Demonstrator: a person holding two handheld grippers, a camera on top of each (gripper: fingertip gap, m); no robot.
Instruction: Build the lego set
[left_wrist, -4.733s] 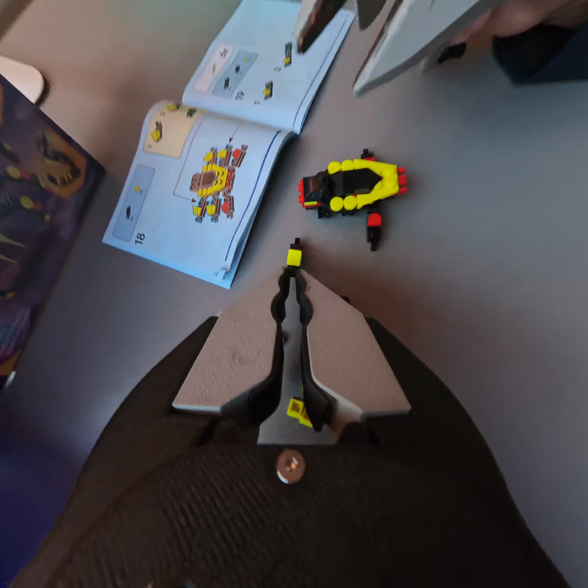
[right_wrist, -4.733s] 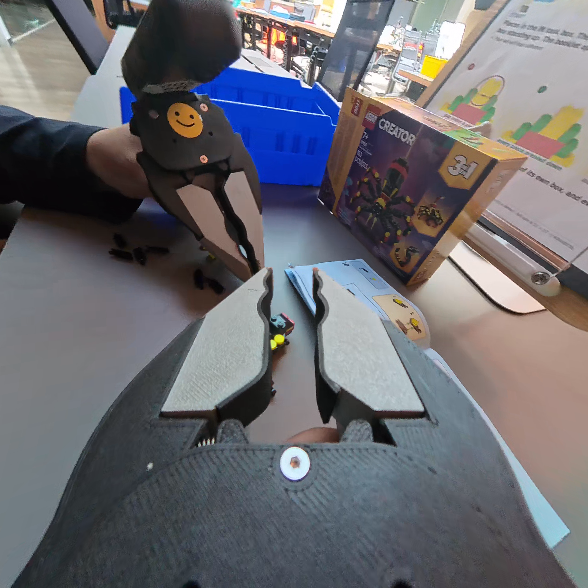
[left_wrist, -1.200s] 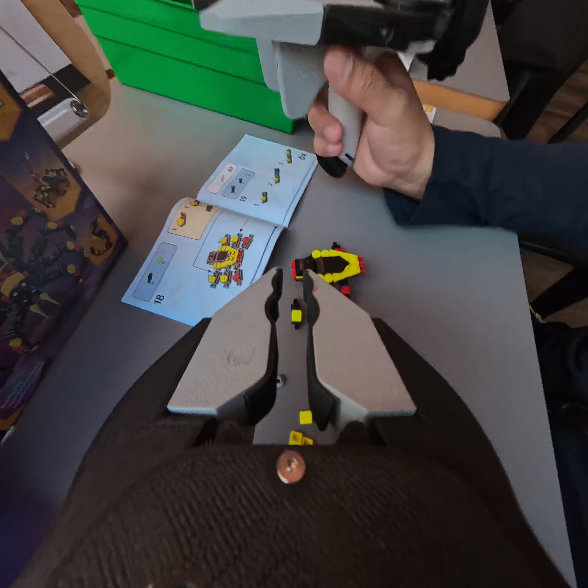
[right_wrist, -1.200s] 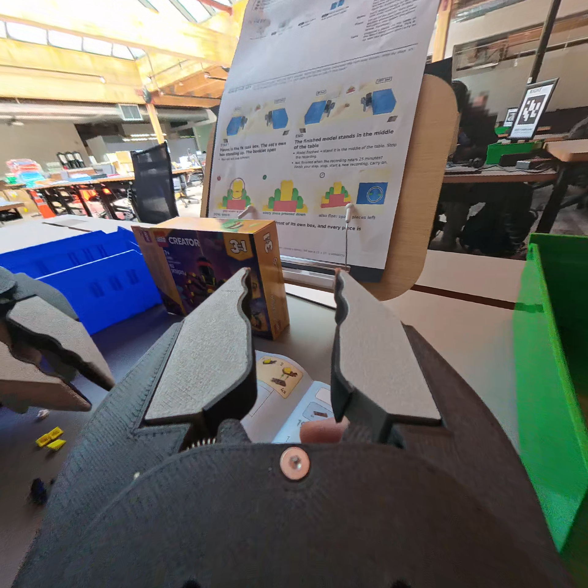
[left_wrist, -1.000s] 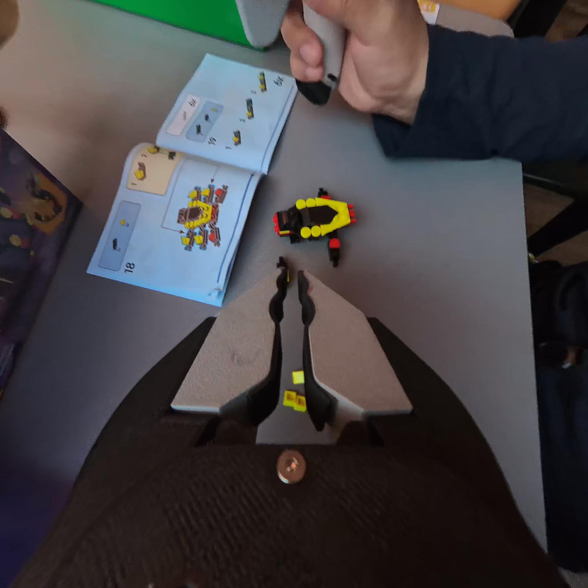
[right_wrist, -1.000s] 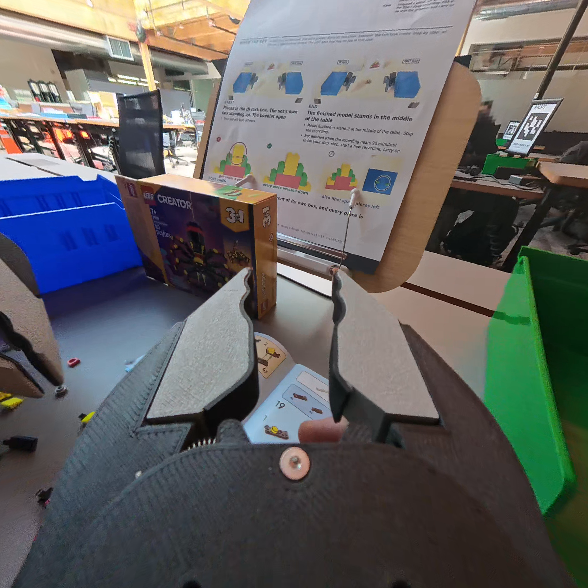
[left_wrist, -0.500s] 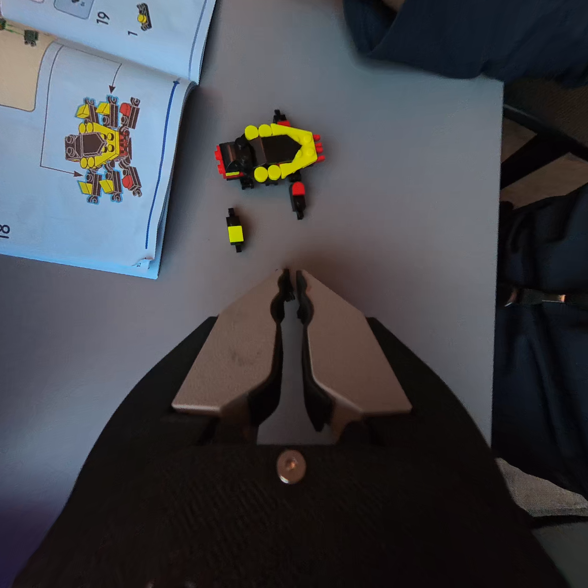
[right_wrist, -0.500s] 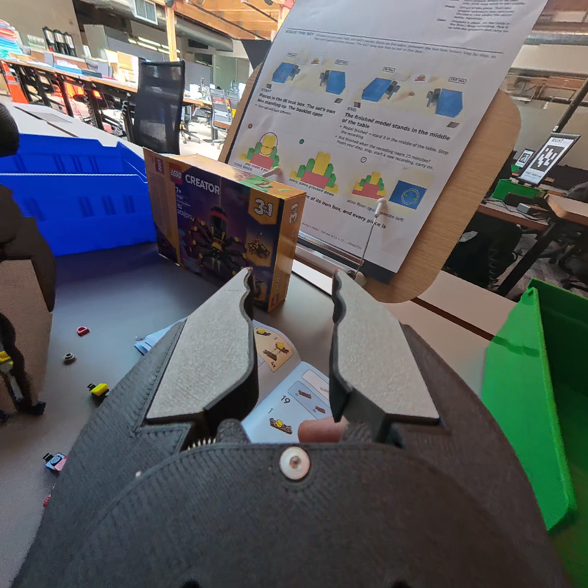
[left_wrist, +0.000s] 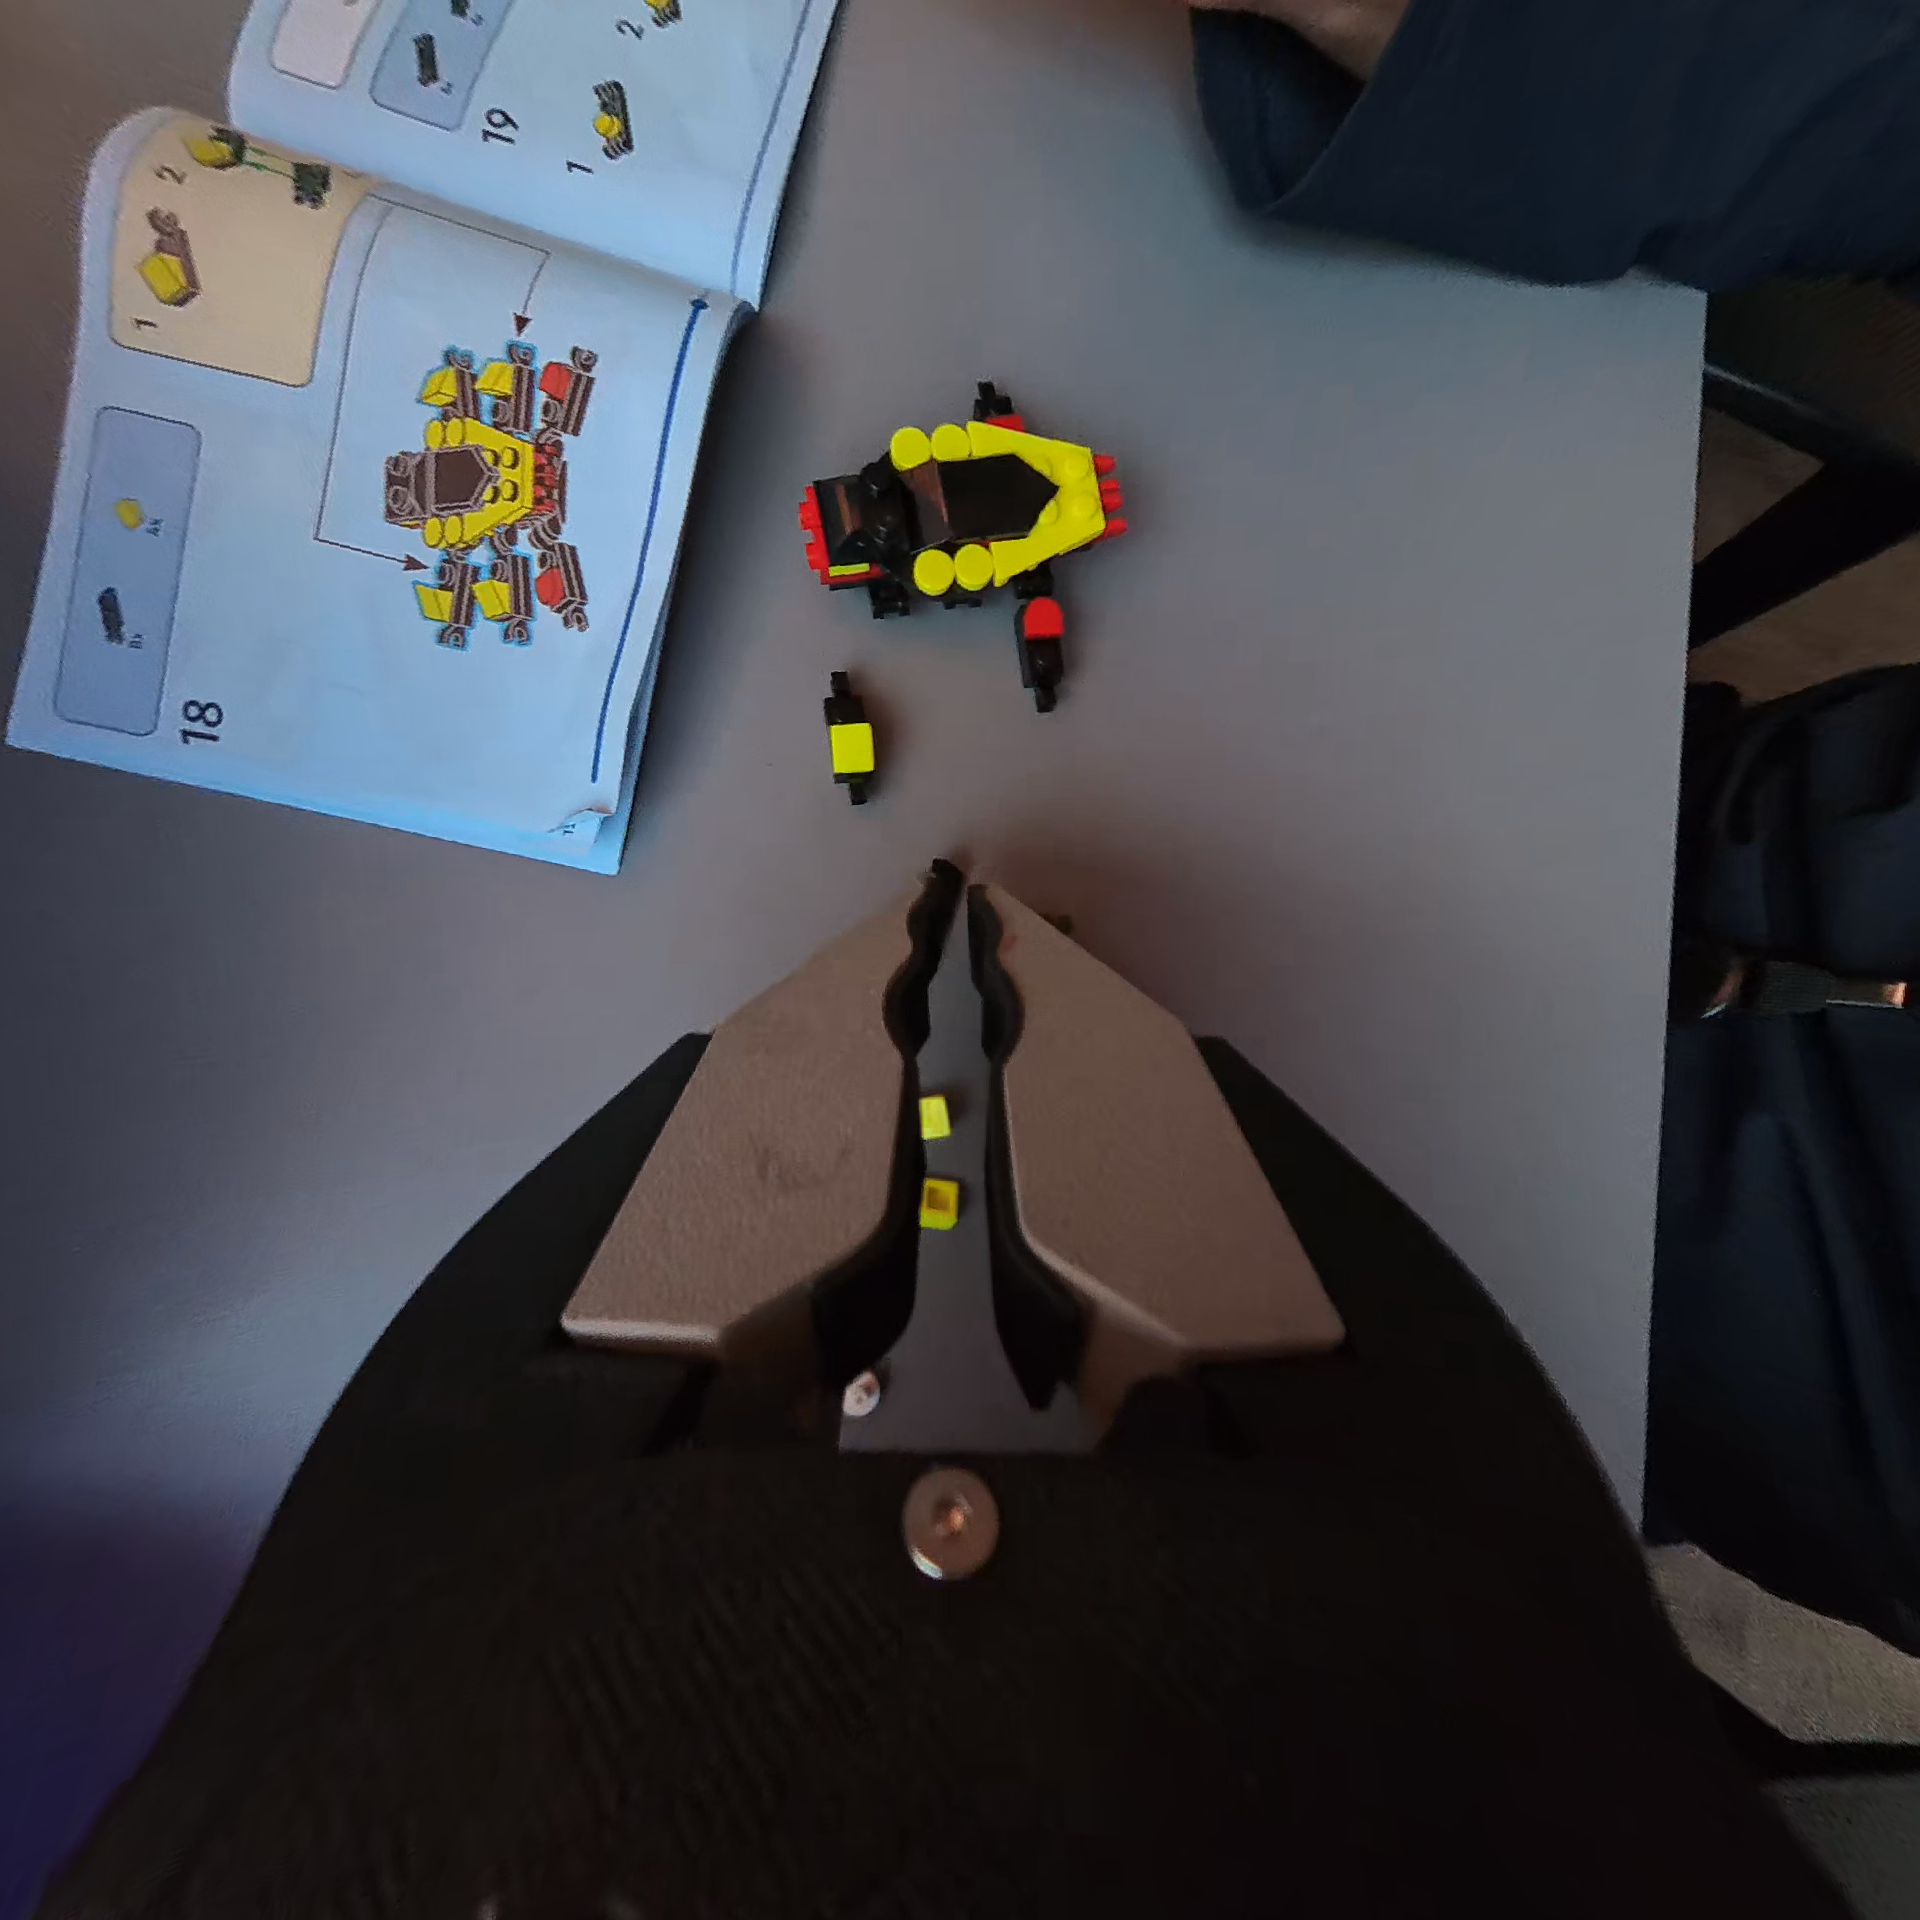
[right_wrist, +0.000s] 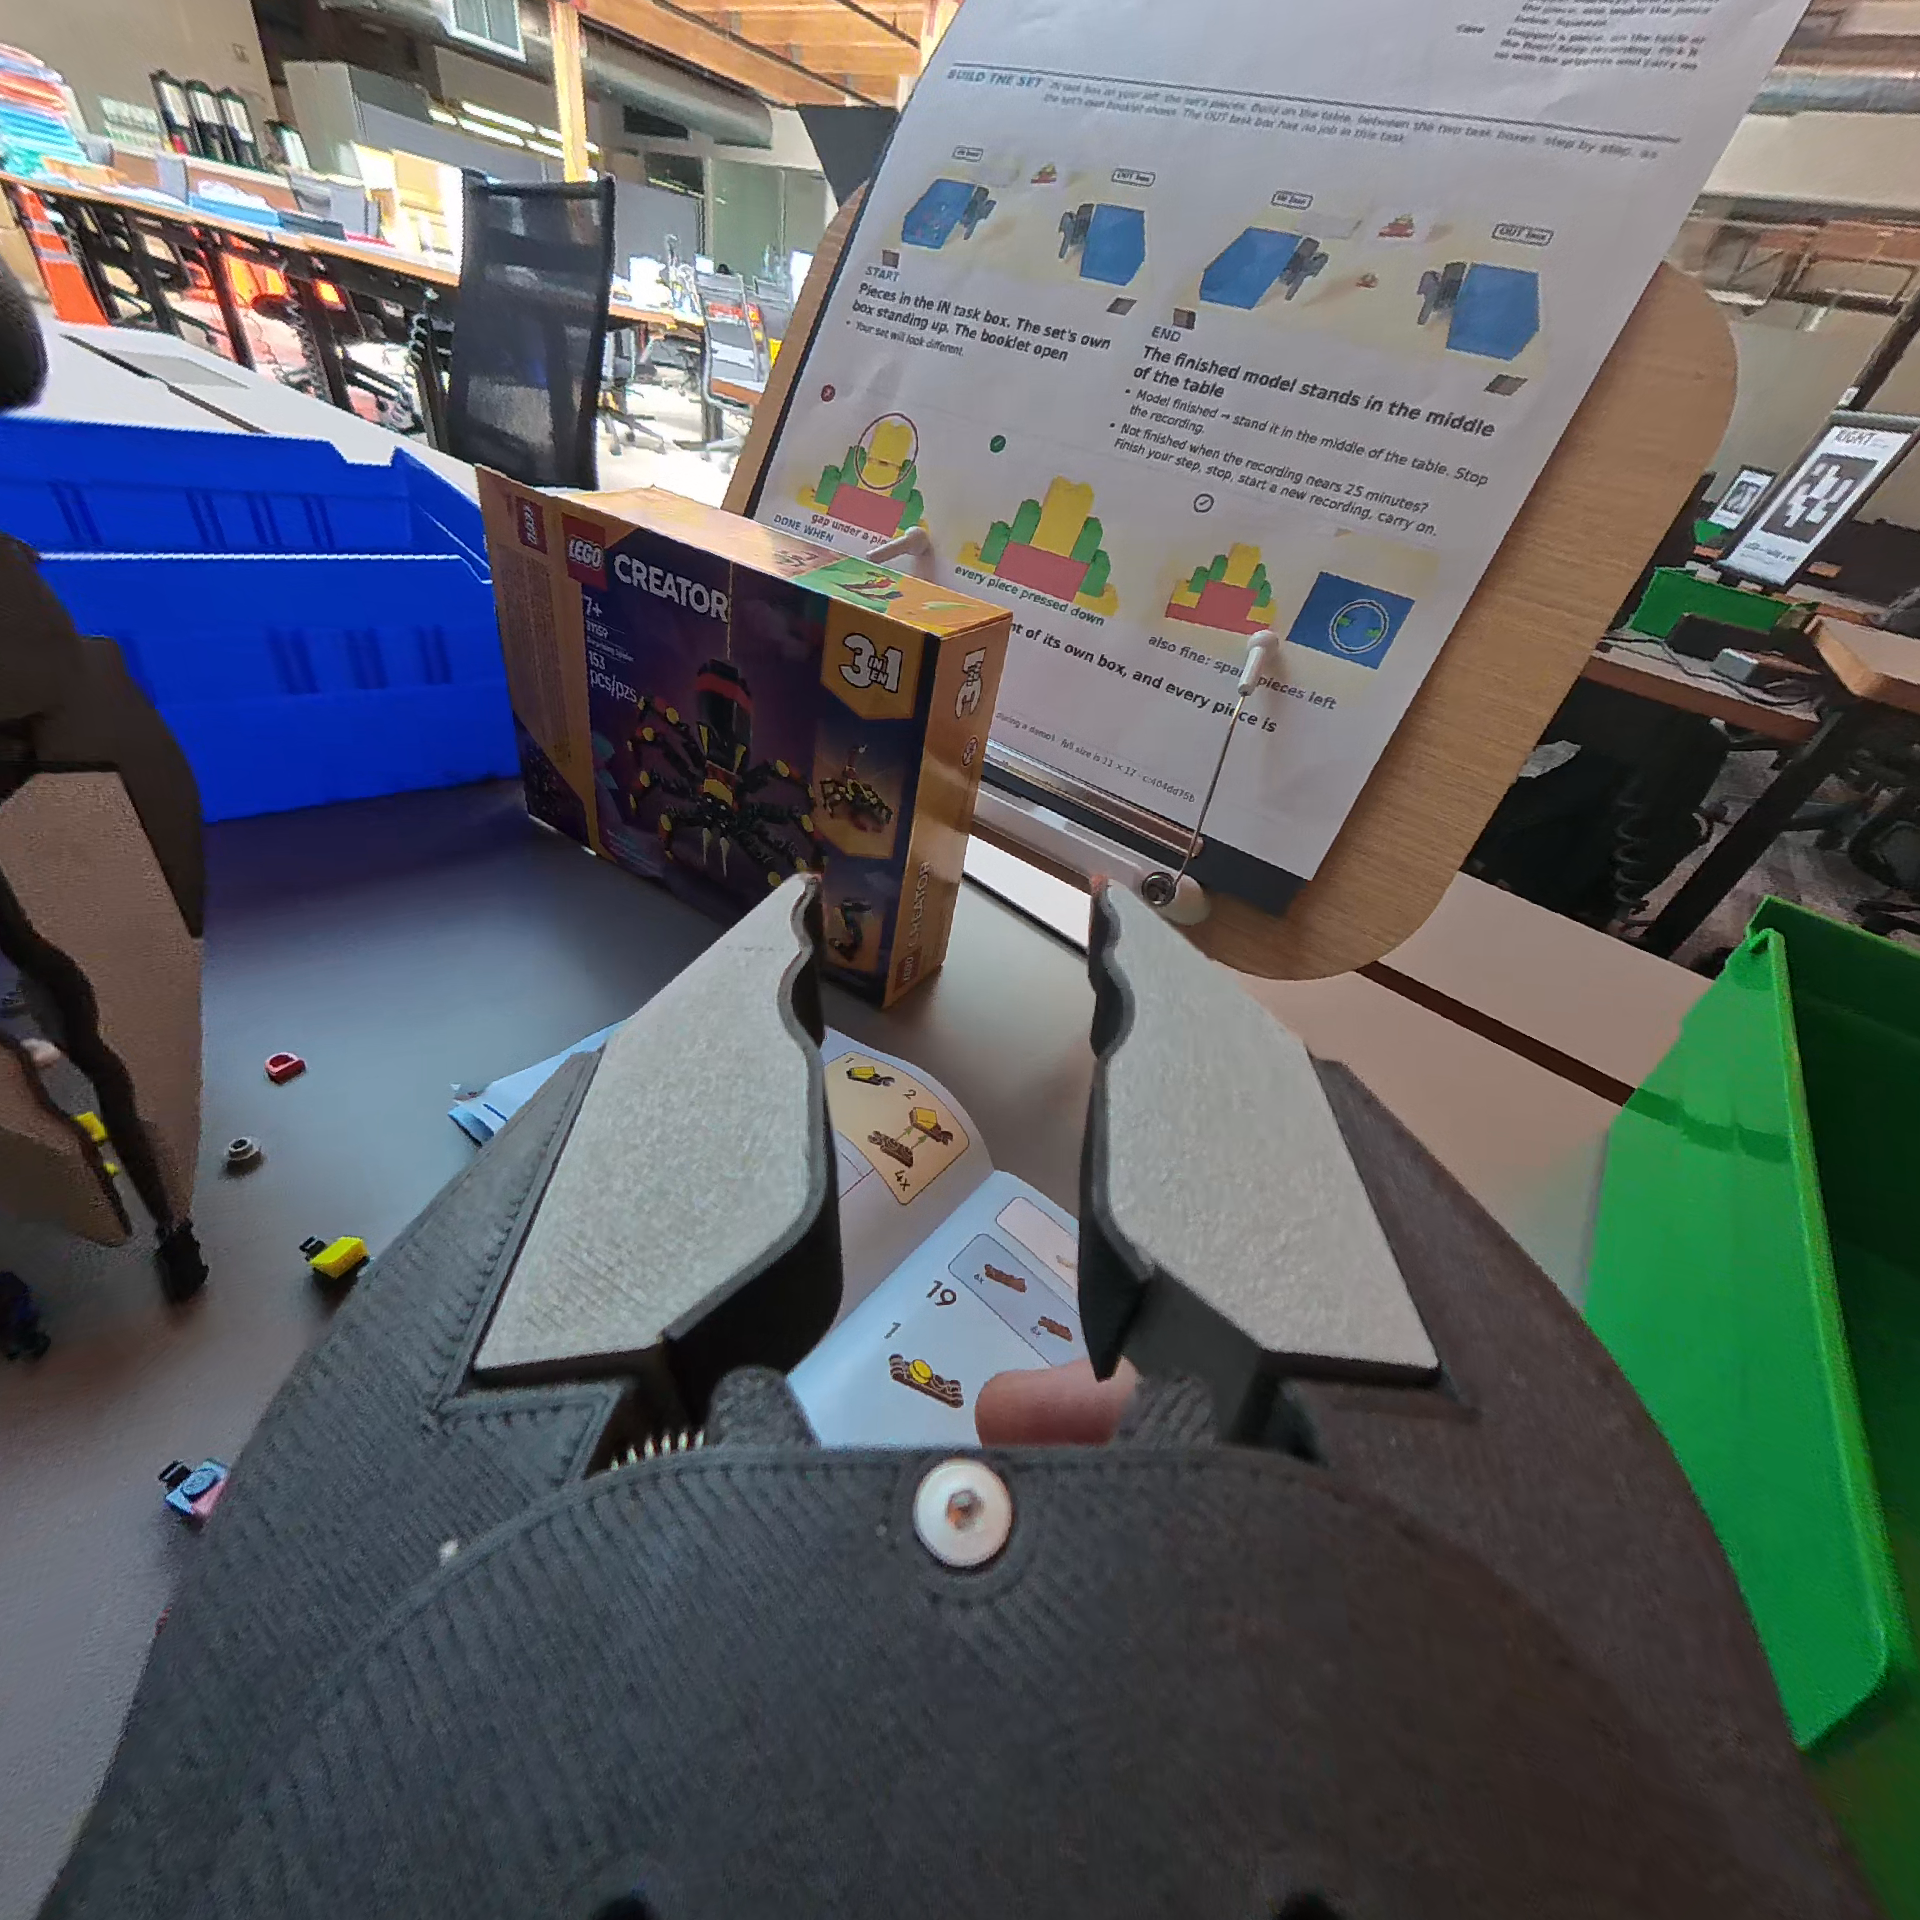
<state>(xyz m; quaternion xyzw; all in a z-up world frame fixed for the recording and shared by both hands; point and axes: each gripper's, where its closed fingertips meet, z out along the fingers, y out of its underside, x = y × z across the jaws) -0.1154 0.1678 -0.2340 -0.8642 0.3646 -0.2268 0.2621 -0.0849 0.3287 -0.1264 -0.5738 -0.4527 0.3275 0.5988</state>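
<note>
The partly built yellow, black and red model (left_wrist: 961, 509) lies on the grey table (left_wrist: 1351, 727). A loose black-and-yellow leg piece (left_wrist: 852, 738) lies just in front of it. My left gripper (left_wrist: 951, 883) is shut, with its tips a short way short of the leg piece; I see nothing between them. Two small yellow pieces (left_wrist: 935, 1117) lie on the table under its fingers. The open booklet (left_wrist: 364, 468) lies left of the model. My right gripper (right_wrist: 951, 904) is open and empty above the booklet (right_wrist: 935, 1247).
The set's box (right_wrist: 748, 717) stands behind the booklet, before a board with a printed sheet (right_wrist: 1247, 416). A blue bin (right_wrist: 260, 623) is left, a green bin (right_wrist: 1766, 1299) right. Loose pieces (right_wrist: 335, 1255) lie near my left gripper (right_wrist: 104, 987). A dark sleeve (left_wrist: 1558, 135) is beyond the model; the table edge (left_wrist: 1673, 935) is right. Spacing between my two grippers at the tips: around 20 centimeters.
My left gripper let go of the black-and-yellow leg piece beside the model, closed empty and drew back a little. My right gripper stayed open and shifted slightly over the booklet.
</note>
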